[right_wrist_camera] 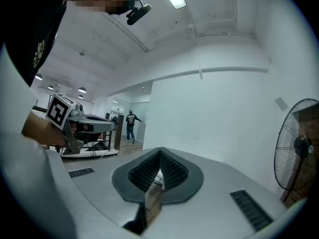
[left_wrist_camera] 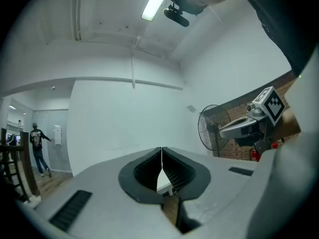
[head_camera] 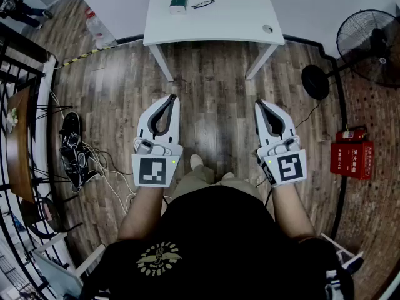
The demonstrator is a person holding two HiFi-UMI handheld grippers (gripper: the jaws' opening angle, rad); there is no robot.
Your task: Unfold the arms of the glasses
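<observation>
White table (head_camera: 250,17) is the reference. Left gripper (head_camera: 172,98) sits well short of its near edge, jaws closed tip to tip, empty. Green case (head_camera: 179,1) on table's far half, left of centre; glasses (head_camera: 203,4) on table, near centre. Right gripper (head_camera: 259,104) also short of table, jaws closed, empty.

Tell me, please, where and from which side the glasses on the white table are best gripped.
Probably the frame's right end, approached from the near edge of the white table. The glasses lie flat with their long side roughly along that edge, and a green box sits close on their left, leaving the right end freer. Hinges and arms are too small to make out.
</observation>
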